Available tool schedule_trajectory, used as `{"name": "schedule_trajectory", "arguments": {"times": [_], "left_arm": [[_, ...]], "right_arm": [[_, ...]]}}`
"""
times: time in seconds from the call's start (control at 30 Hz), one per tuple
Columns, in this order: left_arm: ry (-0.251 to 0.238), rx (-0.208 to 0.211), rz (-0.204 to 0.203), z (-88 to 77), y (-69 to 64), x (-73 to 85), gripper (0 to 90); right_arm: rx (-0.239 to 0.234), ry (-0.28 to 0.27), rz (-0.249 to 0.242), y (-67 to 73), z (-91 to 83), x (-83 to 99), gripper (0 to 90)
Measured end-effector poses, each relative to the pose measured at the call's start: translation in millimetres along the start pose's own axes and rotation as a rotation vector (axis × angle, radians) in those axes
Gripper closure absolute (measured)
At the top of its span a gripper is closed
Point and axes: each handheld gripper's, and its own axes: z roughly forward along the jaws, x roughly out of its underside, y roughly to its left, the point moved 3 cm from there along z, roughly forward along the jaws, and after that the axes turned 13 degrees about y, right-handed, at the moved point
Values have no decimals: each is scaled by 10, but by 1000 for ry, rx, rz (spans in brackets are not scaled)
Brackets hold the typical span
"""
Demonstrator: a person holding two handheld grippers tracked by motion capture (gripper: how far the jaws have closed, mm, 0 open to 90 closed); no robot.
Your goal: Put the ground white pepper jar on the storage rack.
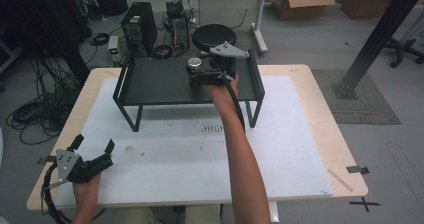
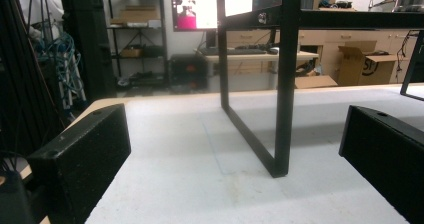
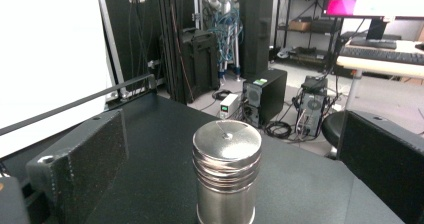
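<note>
Item: steel shaker tin [image 3: 227, 176], upright on the black shelf [image 1: 160, 81] on the table [image 1: 300, 134]. Rigid, smooth, likely light and slippery; best gripped across the ribbed band under the lid. Right tool [image 1: 196, 77] wide, flanking it without contact. Left tool [image 1: 93, 145] wide, empty.

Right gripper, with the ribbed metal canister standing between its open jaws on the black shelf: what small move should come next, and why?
Probably draw the right gripper straight back toward the person. The ribbed silver metal canister stands upright on the black metal shelf, the jaws wide on either side with gaps showing, so it looks set down. Backing out straight should avoid tipping it.
</note>
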Motion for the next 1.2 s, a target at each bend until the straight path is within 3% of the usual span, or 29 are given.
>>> {"name": "schedule_trajectory", "arguments": {"times": [0.2,0.43,1.03,1.2], "left_arm": [[0,0,0,0,0,0,5],[-1,-1,1,-2,1,1,5],[0,-1,1,0,-3,1,5],[4,-2,3,0,-1,1,5]], "right_arm": [[24,-16,-17,17,-104,5,0],[44,-25,16,21,-215,21,0],[40,-67,52,-41,-510,139,0],[35,-79,39,-48,-609,175,0]]}}
